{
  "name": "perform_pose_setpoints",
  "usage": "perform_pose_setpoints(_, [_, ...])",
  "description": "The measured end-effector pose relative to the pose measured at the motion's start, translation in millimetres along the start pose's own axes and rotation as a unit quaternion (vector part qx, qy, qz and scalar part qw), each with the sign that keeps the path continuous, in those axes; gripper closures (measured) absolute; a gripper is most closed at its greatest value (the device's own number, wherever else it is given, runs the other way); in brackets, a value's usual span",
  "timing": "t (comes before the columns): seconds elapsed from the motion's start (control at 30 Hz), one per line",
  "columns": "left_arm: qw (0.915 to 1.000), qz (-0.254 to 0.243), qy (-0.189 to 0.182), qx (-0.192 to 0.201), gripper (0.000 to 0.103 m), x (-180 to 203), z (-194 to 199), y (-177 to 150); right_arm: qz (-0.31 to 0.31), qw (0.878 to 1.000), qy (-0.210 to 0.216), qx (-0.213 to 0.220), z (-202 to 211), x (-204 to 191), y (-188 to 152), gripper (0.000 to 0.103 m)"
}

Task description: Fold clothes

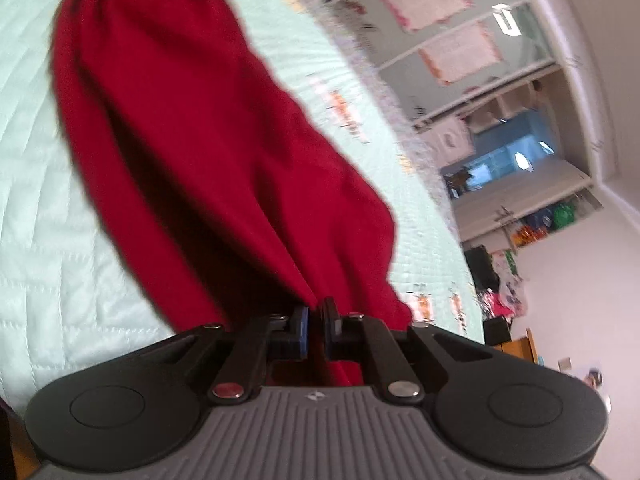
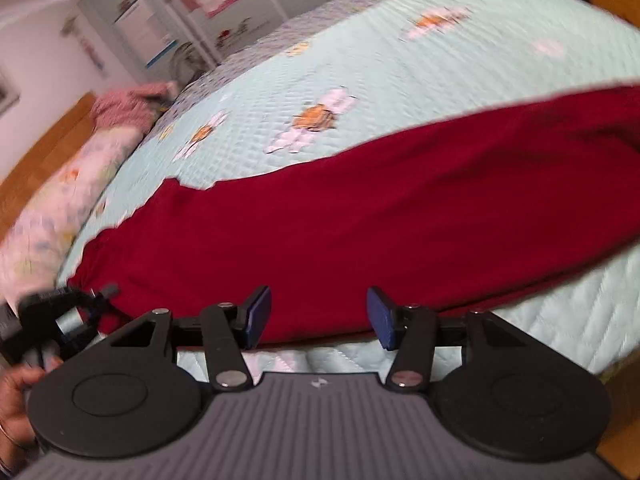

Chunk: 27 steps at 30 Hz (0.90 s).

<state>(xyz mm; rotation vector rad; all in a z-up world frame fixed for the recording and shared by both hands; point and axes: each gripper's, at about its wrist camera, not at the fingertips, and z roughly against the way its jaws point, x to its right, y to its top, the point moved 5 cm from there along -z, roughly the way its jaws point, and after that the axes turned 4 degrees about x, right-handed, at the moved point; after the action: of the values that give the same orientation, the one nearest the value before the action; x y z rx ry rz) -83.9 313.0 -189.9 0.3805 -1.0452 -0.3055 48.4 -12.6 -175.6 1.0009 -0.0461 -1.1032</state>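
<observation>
A: Biggest thing first: the quilted bedspread (image 2: 420, 60), pale mint, stitched in diamonds and chevrons, with bee and daisy patches across the upper middle of the right wrist view.

B: And the task's thing?

A: The red garment (image 2: 360, 220), a soft matte knit with no sheen, lies on the bedspread as a long band from the lower left to the right edge of that view. In the left wrist view it runs from the upper left down to the bottom centre, gathered into folds where it is pinched.

B: Which step, would you say?

A: I judge it an early one: taking hold of an edge before a fold. The left gripper (image 1: 315, 322) has its black jaws nearly together with a bunch of red cloth clamped between them. The right gripper (image 2: 318, 316) stands about half open, its blue pads over the garment's near edge, gripping nothing.

B: So next?

A: Probably the right one must settle onto that near hem and close, then both lift together. A person's hand (image 2: 16, 392) shows at the lower left edge, behind the other tool
</observation>
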Motion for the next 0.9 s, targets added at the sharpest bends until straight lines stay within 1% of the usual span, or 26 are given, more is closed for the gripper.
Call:
perform_pose_setpoints(0.07, [0.9998, -0.015, -0.013, 0.002, 0.1, 7.8, 3.7, 3.5, 0.064, 0.998, 0.004, 0.004, -0.3, -24.2, -1.5, 0.048])
perform_pose_setpoints(0.1, [0.9997, -0.015, -0.018, 0.0, 0.1, 9.8, 5.2, 4.6, 0.107, 0.994, 0.008, 0.007, -1.4, -40.3, -2.6, 0.048])
perform_pose_setpoints(0.13, [0.9997, -0.013, -0.021, -0.002, 0.101, 12.0, 6.1, 5.3, 0.156, 0.988, 0.015, 0.012, -3.5, -59.2, -4.9, 0.048])
perform_pose_setpoints(0.17, [0.9996, -0.011, -0.024, -0.005, 0.101, 14.2, 6.9, 6.0, 0.206, 0.978, 0.021, 0.016, -5.7, -78.6, -7.4, 0.048])
perform_pose_setpoints(0.2, [0.9996, -0.009, -0.027, -0.007, 0.101, 16.5, 7.7, 6.3, 0.256, 0.966, 0.028, 0.022, -8.2, -98.4, -11.0, 0.047])
perform_pose_setpoints(0.23, [0.9995, -0.007, -0.031, -0.009, 0.101, 18.9, 7.9, 5.8, 0.31, 0.95, 0.036, 0.028, -11.6, -119.0, -15.9, 0.046])
perform_pose_setpoints(0.3, [0.9992, 0.001, -0.037, -0.015, 0.101, 24.2, 6.4, 5.7, 0.404, 0.913, 0.044, 0.041, -22.1, -153.7, -28.3, 0.039])
perform_pose_setpoints(0.33, [0.999, 0.005, -0.04, -0.019, 0.101, 26.4, 5.7, 7.7, 0.441, 0.895, 0.044, 0.043, -28.8, -166.2, -34.3, 0.038])
perform_pose_setpoints(0.43, [0.9985, 0.013, -0.045, -0.028, 0.101, 29.5, 4.6, 11.4, 0.529, 0.848, 0.02, 0.039, -56.0, -190.3, -51.1, 0.036])
perform_pose_setpoints(0.53, [0.9982, 0.017, -0.048, -0.032, 0.101, 27.7, 5.4, 12.6, 0.603, 0.795, -0.013, 0.062, -75.9, -206.0, -59.8, 0.036])
perform_pose_setpoints(0.57, [0.9981, 0.019, -0.049, -0.032, 0.101, 26.5, 5.4, 12.8, 0.621, 0.78, -0.024, 0.071, -80.3, -209.8, -60.8, 0.036])
perform_pose_setpoints(0.6, [0.9981, 0.022, -0.049, -0.032, 0.101, 25.1, 5.3, 12.9, 0.633, 0.769, -0.035, 0.08, -83.2, -213.1, -60.2, 0.038])
perform_pose_setpoints(0.63, [0.998, 0.026, -0.048, -0.032, 0.101, 22.9, 4.8, 12.8, 0.629, 0.773, -0.034, 0.083, -83.4, -215.2, -56.1, 0.04])
perform_pose_setpoints(0.67, [0.9979, 0.032, -0.047, -0.032, 0.101, 19.8, 4.3, 12.5, 0.621, 0.779, -0.032, 0.084, -83.1, -217.2, -51.3, 0.052])
perform_pose_setpoints(0.7, [0.9977, 0.037, -0.047, -0.032, 0.101, 16.5, 3.9, 12.1, 0.613, 0.785, -0.03, 0.084, -82.9, -219.2, -46.6, 0.078])
perform_pose_setpoints(0.73, [0.9974, 0.042, -0.049, -0.032, 0.101, 13.0, 3.4, 11.5, 0.596, 0.799, -0.023, 0.082, -80.2, -220.5, -40.2, 0.091])
perform_pose_setpoints(0.77, [0.9971, 0.048, -0.05, -0.032, 0.1, 9.4, 3.0, 10.7, 0.586, 0.806, -0.017, 0.08, -77.3, -221.3, -36.7, 0.098])
perform_pose_setpoints(0.83, [0.9963, 0.062, -0.053, -0.029, 0.1, 2.2, 3.3, 8.0, 0.571, 0.818, -0.005, 0.076, -71.7, -223.0, -30.8, 0.1])
perform_pose_setpoints(0.87, [0.9958, 0.069, -0.054, -0.028, 0.099, -1.4, 3.5, 6.6, 0.559, 0.826, 0.002, 0.072, -68.9, -222.1, -28.1, 0.101])
perform_pose_setpoints(0.9, [0.9951, 0.078, -0.055, -0.026, 0.089, -5.3, 3.6, 5.3, 0.544, 0.836, 0.009, 0.068, -66.7, -220.8, -25.5, 0.101])
